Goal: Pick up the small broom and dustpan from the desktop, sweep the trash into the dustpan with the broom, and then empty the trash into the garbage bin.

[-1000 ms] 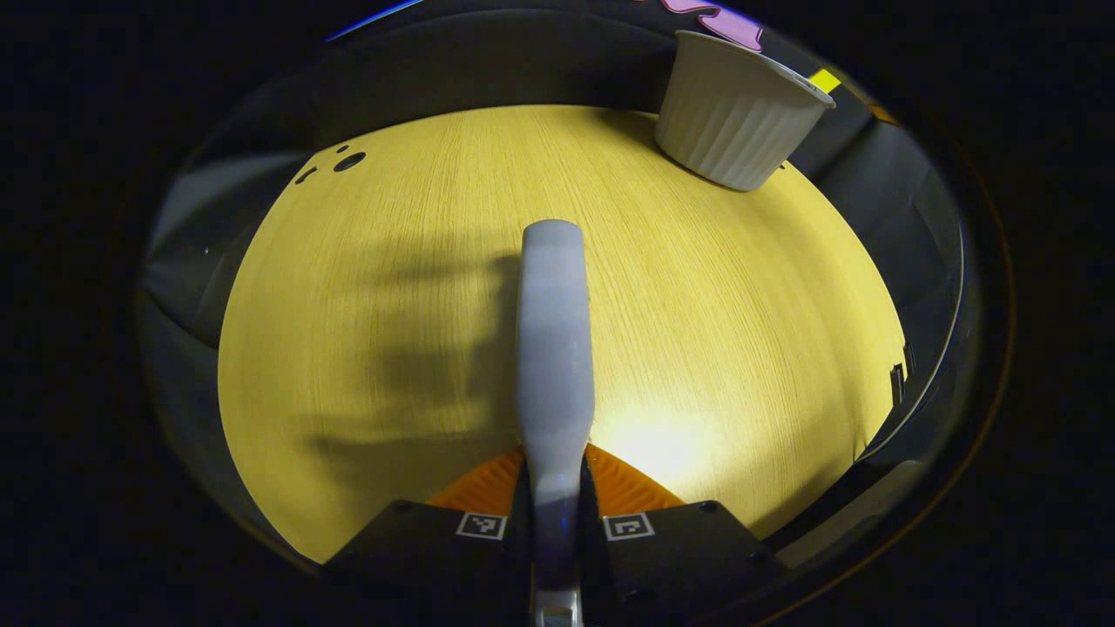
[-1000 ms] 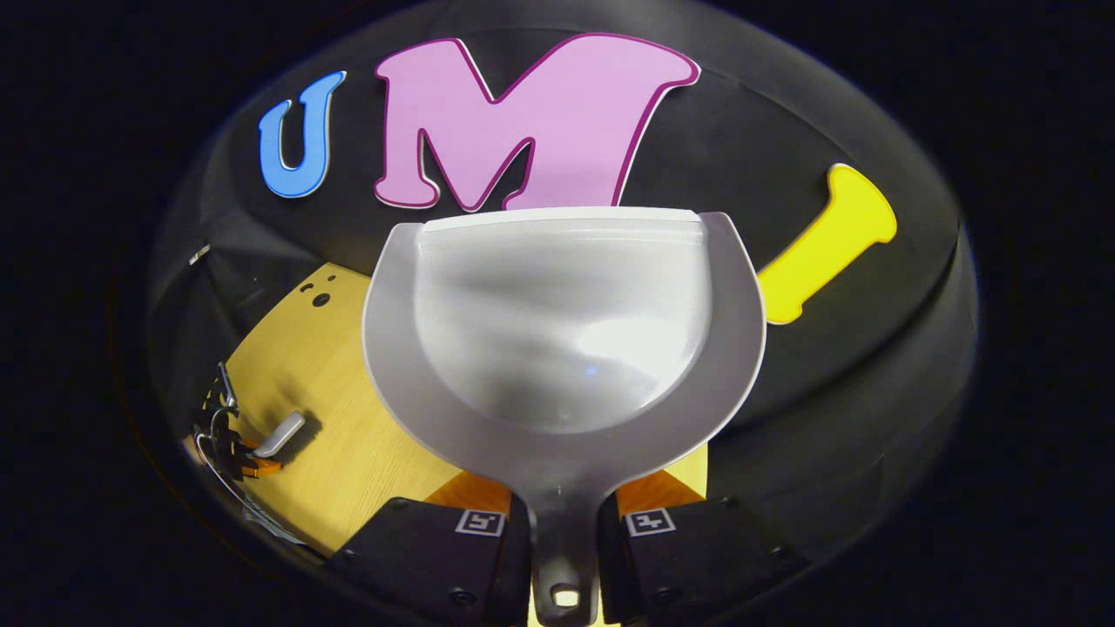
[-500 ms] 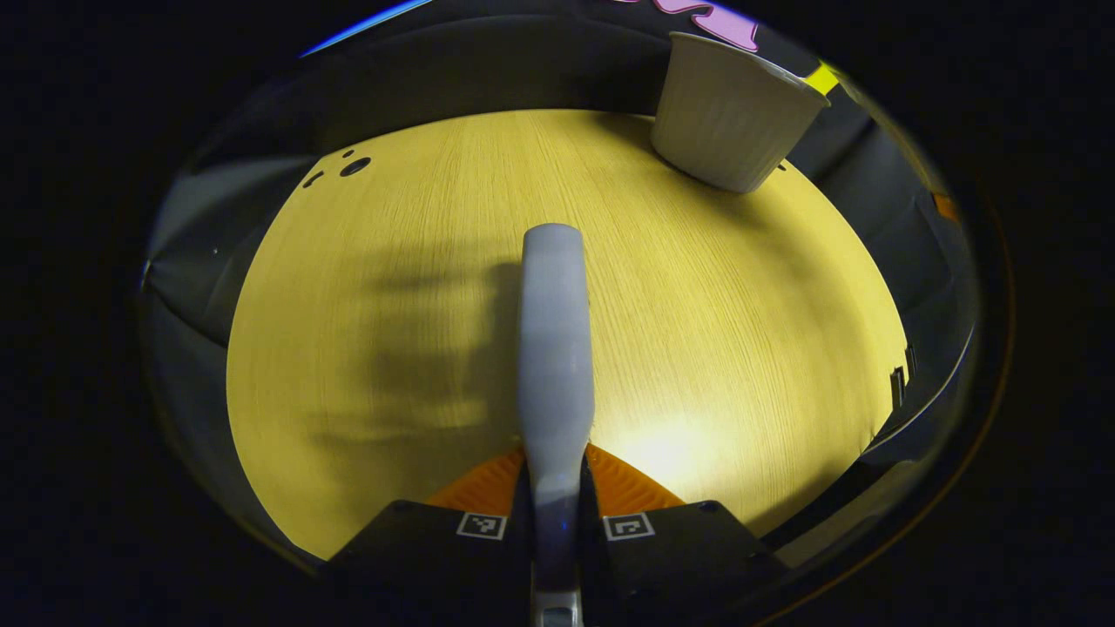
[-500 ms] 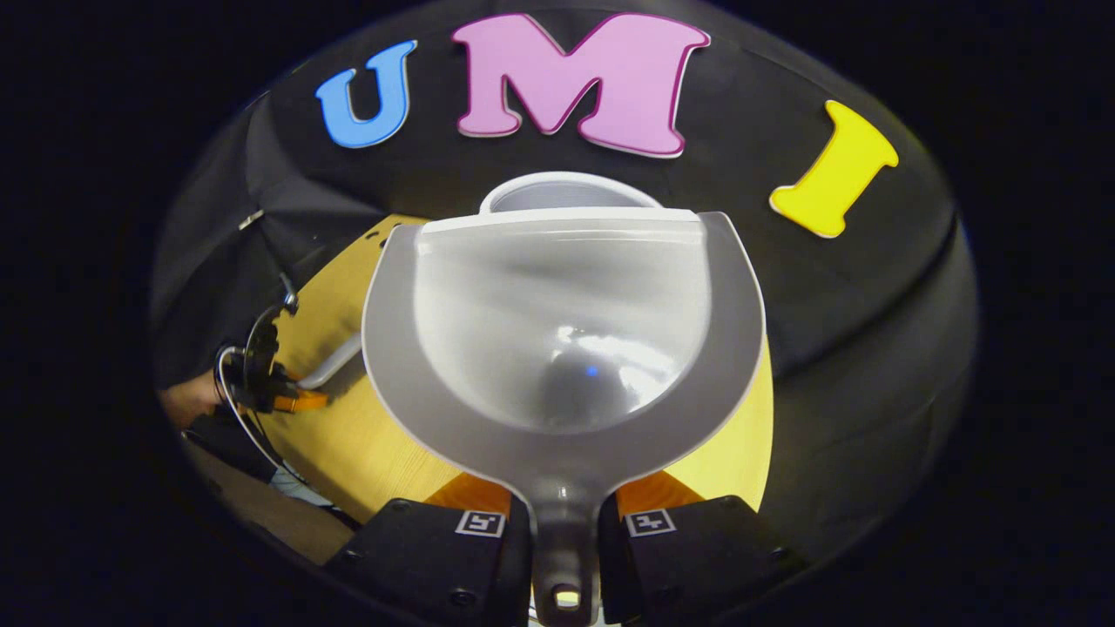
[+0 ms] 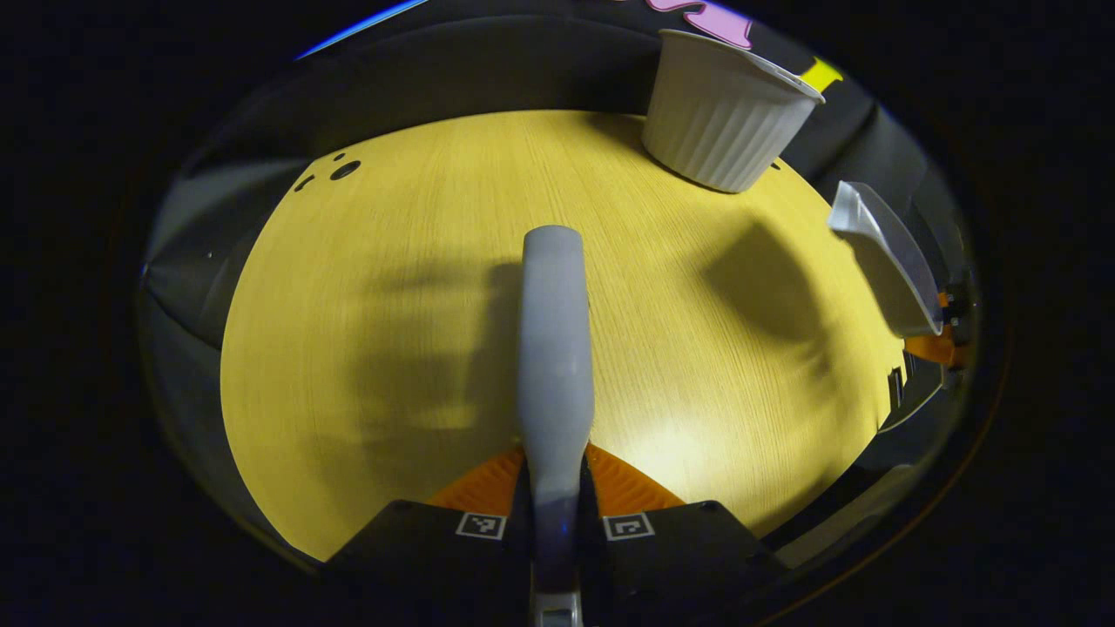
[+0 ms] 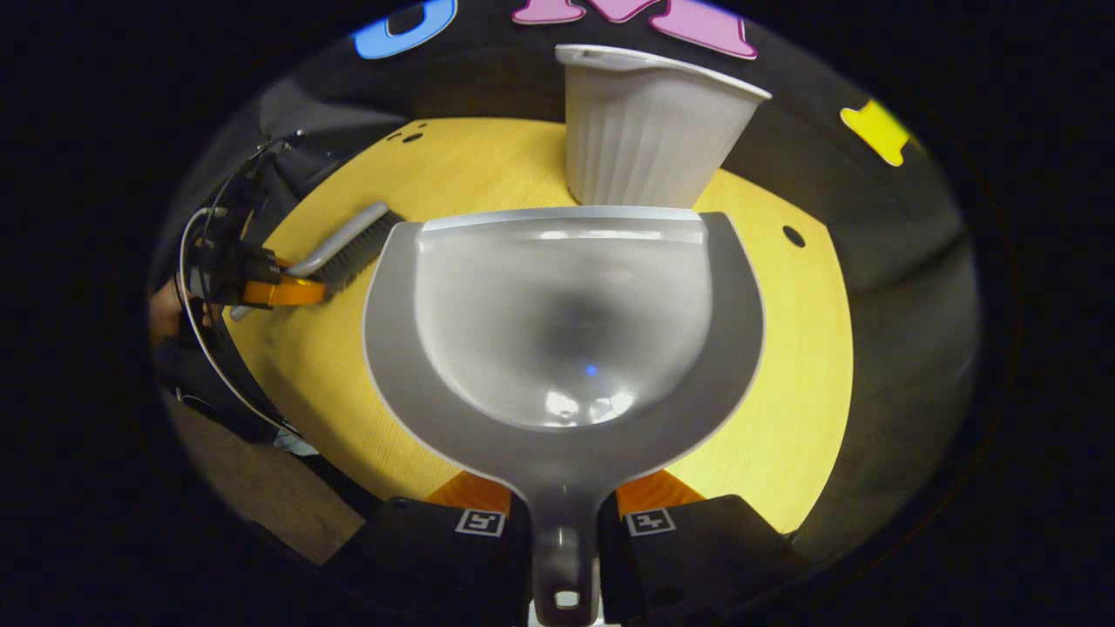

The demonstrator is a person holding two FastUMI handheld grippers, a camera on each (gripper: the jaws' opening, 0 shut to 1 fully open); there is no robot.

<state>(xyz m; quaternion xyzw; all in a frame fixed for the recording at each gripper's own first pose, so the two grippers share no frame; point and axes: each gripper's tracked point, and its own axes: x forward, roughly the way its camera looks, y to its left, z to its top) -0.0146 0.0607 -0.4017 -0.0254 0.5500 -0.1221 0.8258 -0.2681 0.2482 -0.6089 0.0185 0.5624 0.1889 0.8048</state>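
My left gripper (image 5: 555, 475) is shut on the grey handle of the small broom (image 5: 554, 348), which runs forward over the yellow wooden desktop (image 5: 383, 287). In the right gripper view the broom's (image 6: 344, 248) dark bristles rest on the desk at the left. My right gripper (image 6: 564, 501) is shut on the handle of the grey dustpan (image 6: 562, 322), held about level above the desk, its bowl bare. The white ribbed garbage bin (image 6: 649, 131) stands upright just beyond the pan's front lip. The left gripper view has the bin (image 5: 719, 117) at the far right and the dustpan (image 5: 884, 257) at the right edge.
Small dark holes mark the desktop at the far left (image 5: 344, 170) and to the right of the bin (image 6: 794, 236). The black cloth wall closes off the back. A person's hand (image 6: 161, 309) holds the left gripper at the desk's near edge.
The right gripper has tipped down from facing the wall, bringing the dustpan over the desk in front of the bin. The dustpan has come into the left gripper view. The broom has barely moved.
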